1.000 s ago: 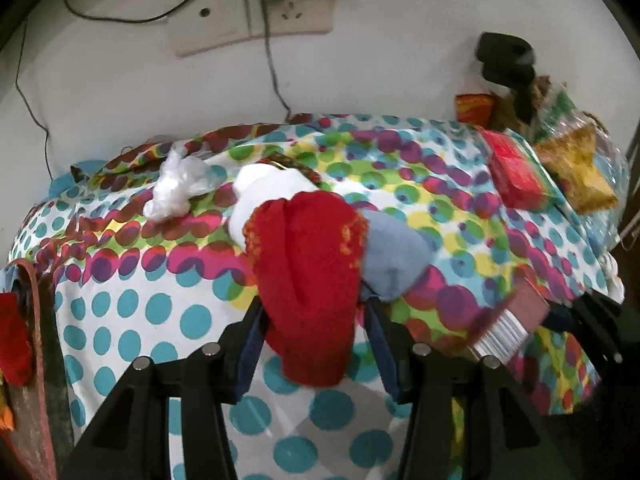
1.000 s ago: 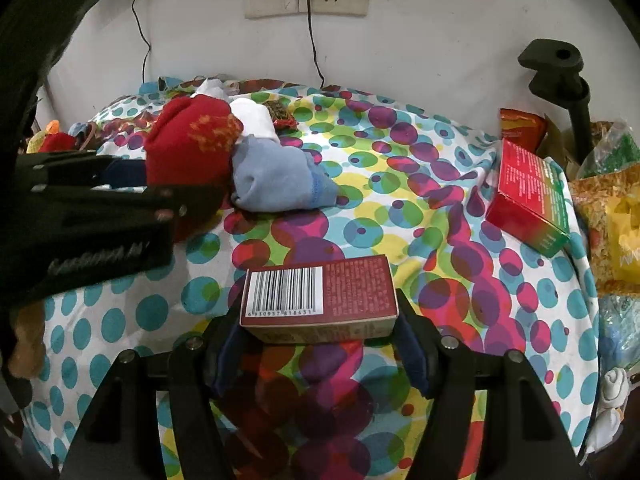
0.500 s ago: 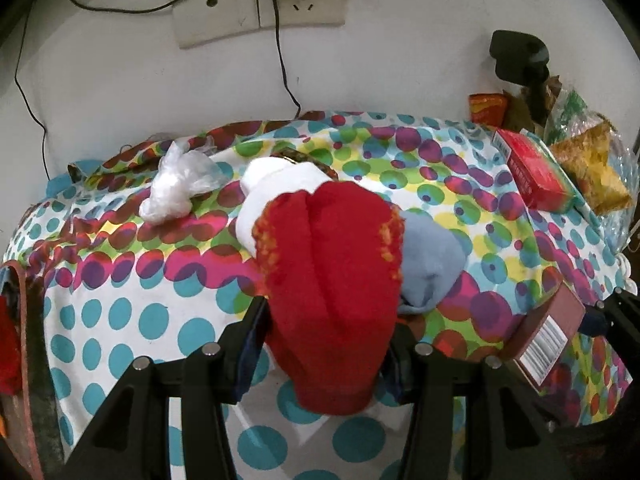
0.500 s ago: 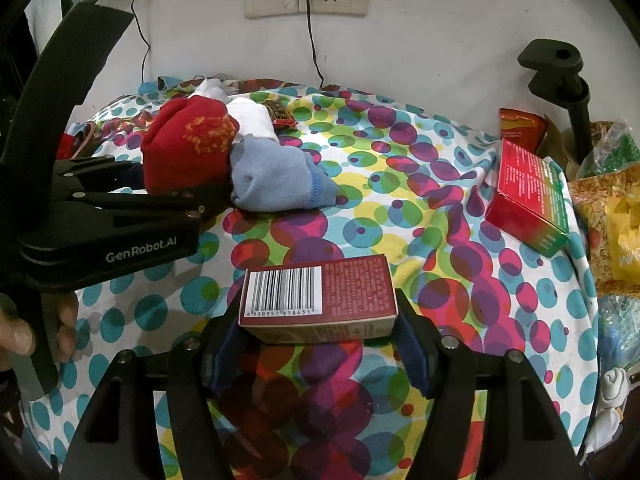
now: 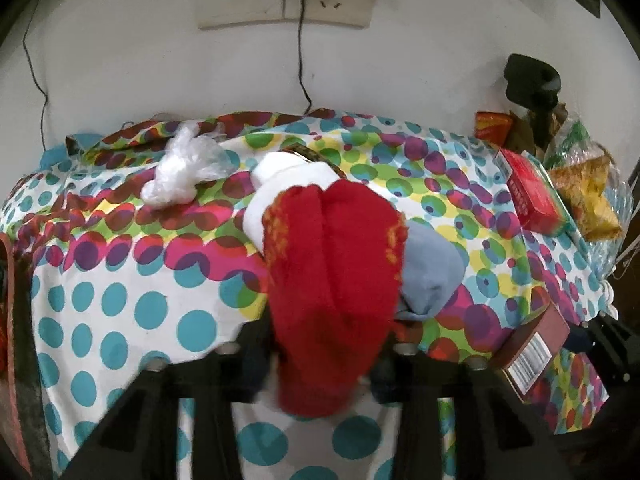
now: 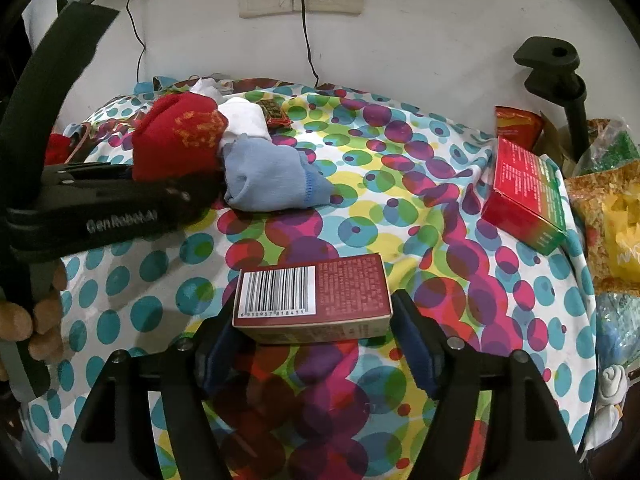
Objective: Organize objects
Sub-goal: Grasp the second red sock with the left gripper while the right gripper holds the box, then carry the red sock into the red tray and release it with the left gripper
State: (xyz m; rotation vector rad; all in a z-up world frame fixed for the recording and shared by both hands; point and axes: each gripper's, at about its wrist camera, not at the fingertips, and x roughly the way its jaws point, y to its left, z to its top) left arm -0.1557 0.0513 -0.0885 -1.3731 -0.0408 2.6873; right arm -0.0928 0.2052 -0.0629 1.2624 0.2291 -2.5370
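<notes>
Two loads in hand. Your left hand-held gripper [image 5: 326,354] is clamped on the red sock [image 5: 332,280]; the sock stands up between the fingers, long axis running forward along them, toe end hanging below. Just ahead of it, touching or nearly so, lie the white sock [image 5: 280,184] and, slightly right, the blue sock [image 5: 430,276] on the table [image 5: 120,308].

Your right hand-held gripper [image 6: 312,332] is clamped on the box [image 6: 312,294], long axis crosswise between the fingers, barcode face up, held just over the table.

Key relation: the sock pile sits dead ahead of your left gripper, close, so that hand is nearer for dropping the red sock there. From your right gripper the pile is ahead-left, and the big red box [image 6: 524,196] lies ahead-right, well apart, near the snack bags [image 6: 608,224]. My guess is the small box belongs beside it, long axis matched.

Watch the left gripper's body [image 6: 100,208] crossing your right gripper's left side.
</notes>
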